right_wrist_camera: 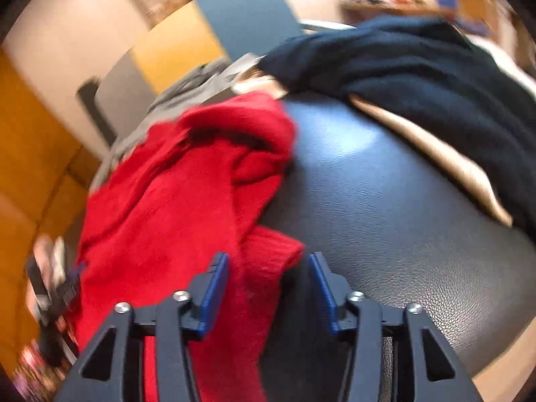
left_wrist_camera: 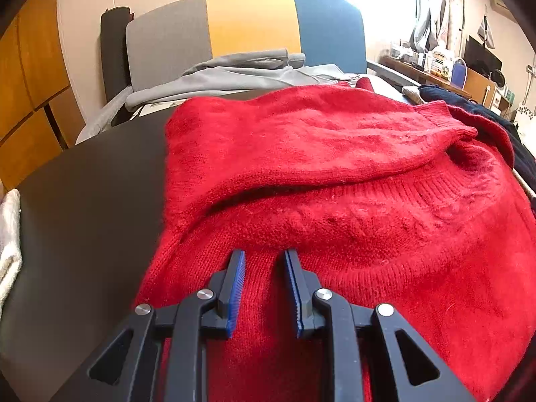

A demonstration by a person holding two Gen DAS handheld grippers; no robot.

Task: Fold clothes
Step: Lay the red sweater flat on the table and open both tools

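A red knit sweater point(left_wrist_camera: 335, 174) lies partly folded on a dark leather surface point(left_wrist_camera: 93, 207), one layer turned over the other. My left gripper point(left_wrist_camera: 264, 258) is open, its blue pads just above the sweater's near edge with red knit between them. In the blurred right wrist view the sweater point(right_wrist_camera: 174, 201) lies at the left of the surface point(right_wrist_camera: 385, 207). My right gripper point(right_wrist_camera: 268, 264) is open, with a ribbed red cuff point(right_wrist_camera: 271, 251) lying between its fingers, not clamped.
A grey garment point(left_wrist_camera: 227, 73) lies behind the sweater against a grey, yellow and blue chair back point(left_wrist_camera: 248, 23). A dark navy garment point(right_wrist_camera: 418, 70) with a tan one under it lies at the right. A white cloth point(left_wrist_camera: 8, 244) sits at the left edge.
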